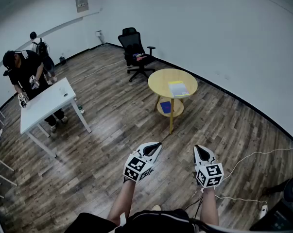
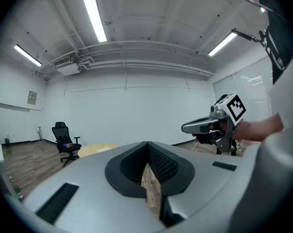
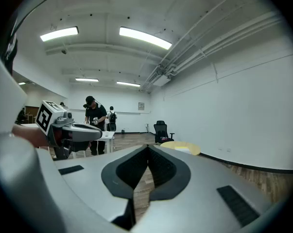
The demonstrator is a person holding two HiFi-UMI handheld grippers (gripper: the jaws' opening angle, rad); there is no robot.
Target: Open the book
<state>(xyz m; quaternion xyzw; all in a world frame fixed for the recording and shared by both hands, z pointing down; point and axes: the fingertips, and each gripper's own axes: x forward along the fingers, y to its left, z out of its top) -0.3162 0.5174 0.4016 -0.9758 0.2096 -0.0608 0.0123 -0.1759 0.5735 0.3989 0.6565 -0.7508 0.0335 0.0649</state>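
**Book: on far table, both claws clenched**

Book [image 1: 178,88]: flat on round yellow table [image 1: 161,79], well apart from both grippers.
Left gripper [image 1: 155,147], right gripper [image 1: 198,150]: clenched, empty.
Risks: shut jaws would likely shove the cover instead of lifting it; floor cable [image 1: 243,161] may snag.
Nearby: office chair [image 1: 135,50], white table [image 1: 44,103].
Obstruction: none seen.

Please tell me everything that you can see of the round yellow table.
The round yellow table stands on the wood floor, near a black office chair. Its top looks like smooth pale yellow wood, on slim yellow legs, with a smaller round shelf below. A pale book lies flat and seems closed on the top, toward its right side; a blue thing lies on the shelf.
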